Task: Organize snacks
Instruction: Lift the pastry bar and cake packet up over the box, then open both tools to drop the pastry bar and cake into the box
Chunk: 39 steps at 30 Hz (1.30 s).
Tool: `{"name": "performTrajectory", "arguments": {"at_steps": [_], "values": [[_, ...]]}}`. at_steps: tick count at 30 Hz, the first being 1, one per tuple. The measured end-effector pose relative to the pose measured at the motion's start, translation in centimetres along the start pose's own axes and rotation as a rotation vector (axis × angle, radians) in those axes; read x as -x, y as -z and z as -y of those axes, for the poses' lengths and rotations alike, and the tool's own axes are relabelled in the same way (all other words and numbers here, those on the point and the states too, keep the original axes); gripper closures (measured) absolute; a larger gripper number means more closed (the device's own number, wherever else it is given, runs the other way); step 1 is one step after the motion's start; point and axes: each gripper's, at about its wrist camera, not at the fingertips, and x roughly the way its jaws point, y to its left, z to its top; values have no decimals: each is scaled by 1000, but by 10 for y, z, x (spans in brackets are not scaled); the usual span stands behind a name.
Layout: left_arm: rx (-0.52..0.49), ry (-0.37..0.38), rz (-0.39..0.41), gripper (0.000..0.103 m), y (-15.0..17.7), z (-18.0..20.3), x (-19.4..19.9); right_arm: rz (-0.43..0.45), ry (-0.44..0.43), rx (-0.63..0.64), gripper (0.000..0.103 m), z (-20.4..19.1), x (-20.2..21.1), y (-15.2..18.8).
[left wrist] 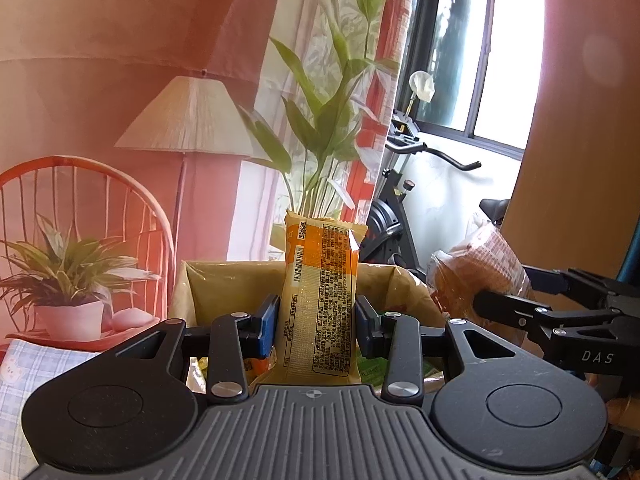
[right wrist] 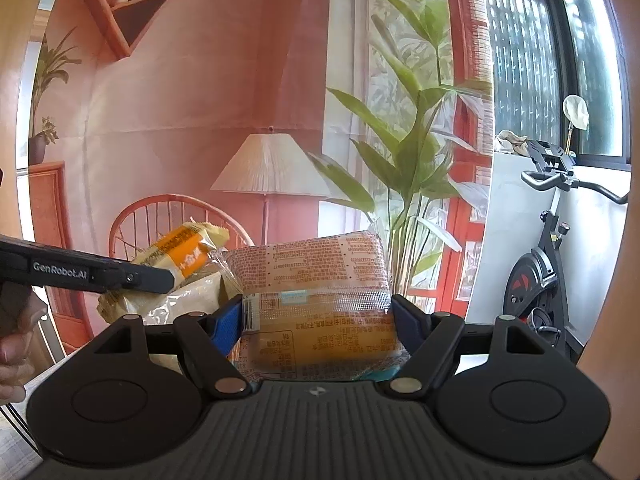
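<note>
In the left wrist view my left gripper is shut on a narrow orange-and-yellow snack packet that stands upright between the blue pads. Behind it is an open paper-lined box. At the right my right gripper holds a brown cake in a clear wrapper. In the right wrist view my right gripper is shut on that wide cake packet, lifted above the box. At the left my left gripper carries the orange packet over a crinkled bag.
A printed backdrop with a lamp, chair and plants hangs behind. An exercise bike stands by the window at the right. A potted plant sits on a tray at the left. A person's hand shows at the left edge.
</note>
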Motion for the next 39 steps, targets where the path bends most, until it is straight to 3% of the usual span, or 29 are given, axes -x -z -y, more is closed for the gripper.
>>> {"name": "performTrajectory", "arguments": {"at_steps": [23, 39], "values": [[21, -1, -91, 62, -15, -19, -54, -71, -12, -7, 26, 12, -75, -8], [42, -56, -183, 62, -7, -47, -85, -174, -66, -27, 26, -3, -143, 9]]}}
